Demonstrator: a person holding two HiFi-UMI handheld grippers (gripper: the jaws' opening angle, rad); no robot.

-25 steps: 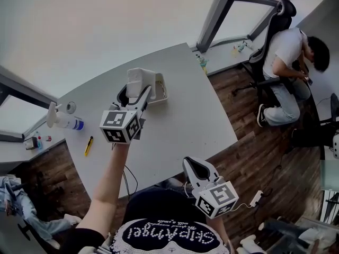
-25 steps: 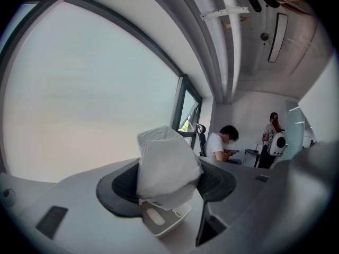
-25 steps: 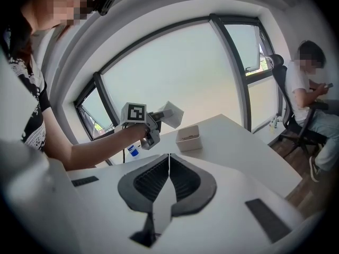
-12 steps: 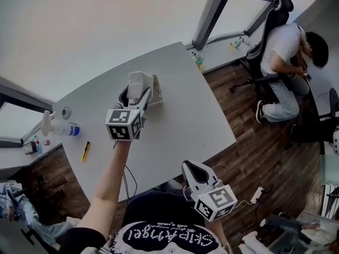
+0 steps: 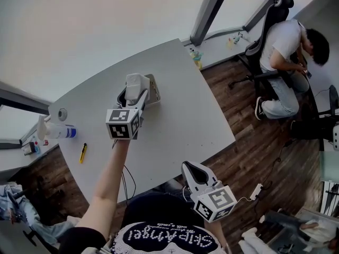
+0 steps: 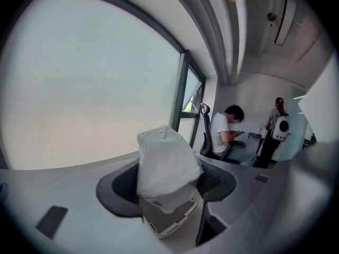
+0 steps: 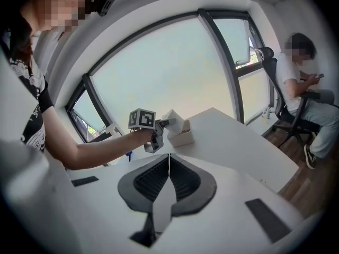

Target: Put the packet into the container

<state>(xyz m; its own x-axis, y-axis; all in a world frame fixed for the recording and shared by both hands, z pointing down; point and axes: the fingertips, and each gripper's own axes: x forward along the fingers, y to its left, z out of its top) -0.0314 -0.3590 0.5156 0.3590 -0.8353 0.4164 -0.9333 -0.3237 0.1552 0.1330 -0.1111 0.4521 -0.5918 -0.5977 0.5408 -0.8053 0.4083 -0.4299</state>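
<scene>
Left gripper (image 6: pixel 168 185) was out over the pale grey table (image 5: pixel 180 121), arm extended, marker cube toward the head camera. Its jaws stood narrowed on a white, soft, crinkled plastic packet (image 6: pixel 166 162) — one dark ribbed pad pressed on each side, the packet bulging up between them.

The packet hung upright, directly above a small open-topped cream box (image 5: pixel 156 91) standing near the table's far side. In the left gripper view the box showed right beneath the packet's lower end. Whether the packet touched the inside of the box could not be told from any view. From the right gripper view the packet sat over the box's left part.

Right gripper (image 7: pixel 169 180) was held low at the table's near edge, close to the body and well apart from the box. Its two jaws were pressed together along a thin seam, nothing between them.

Elsewhere on the table's left end — a white spray bottle with blue band (image 5: pixel 54 132), lying down, and a slim yellow-handled cutter (image 5: pixel 82 153) near it. A person in a white shirt (image 5: pixel 284 42) sat in a black office chair (image 5: pixel 263 49) on the dark wooden floor (image 5: pixel 249 142), off to the right.
</scene>
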